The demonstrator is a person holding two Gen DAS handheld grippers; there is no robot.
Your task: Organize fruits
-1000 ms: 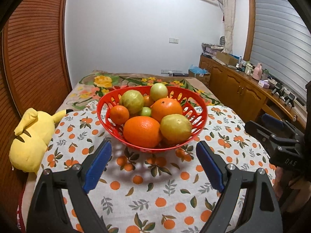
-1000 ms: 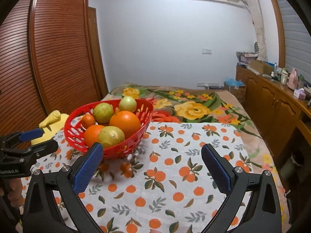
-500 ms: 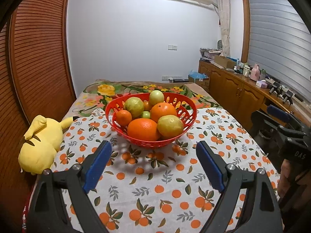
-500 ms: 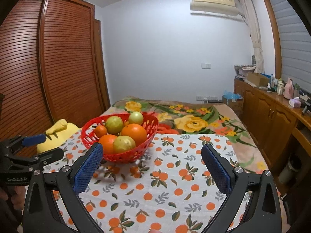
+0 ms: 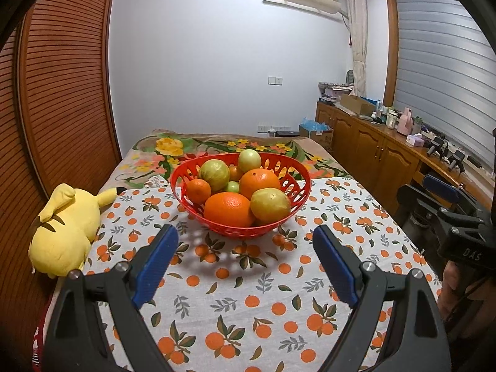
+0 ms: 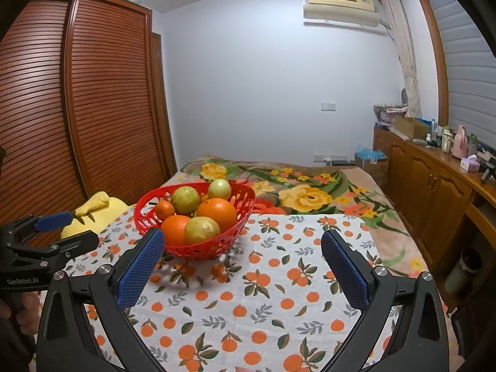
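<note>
Surface: a bed (image 5: 356, 204) carries everything; an orange-print cloth (image 5: 248, 282) covers its near part, a floral blanket (image 6: 313, 198) the far part.
Fruit: all in view sits piled in the red basket (image 5: 297, 179), on the cloth near its far edge and toward the left side of the bed; none lies loose on the cloth.
Pile: two large oranges (image 5: 228, 209), a small orange (image 5: 198, 190) at the left rim, yellow-green fruits (image 5: 269, 204) at front right and behind, one small green fruit half buried in the middle.
Left hand-held gripper (image 5: 245, 266): spread wide, nothing between the blue pads, short of the basket and lined up on its near wall.
Right hand-held gripper (image 6: 241, 266): spread wide, empty; the basket lies off its left pad, bare cloth ahead.
Step, judged: either nothing is started or all is done; with every fruit in the basket and both tools clear, it reads more like the end.
If a pick follows: take a top front fruit, pads on its widest part, close gently, lift straight up so neighbours do not roll.
Risk, judged: round fruit stacked loosely; a nudge may spill one over the rim.
Left view only: the whole yellow plush toy (image 5: 66, 229) at the left edge of the bed, and the small green fruit.
Right view only: the bare right half of the cloth, the large flower on the blanket, a bin on the floor to the right of the bed.
Each view: catches the other tool at its margin.
</note>
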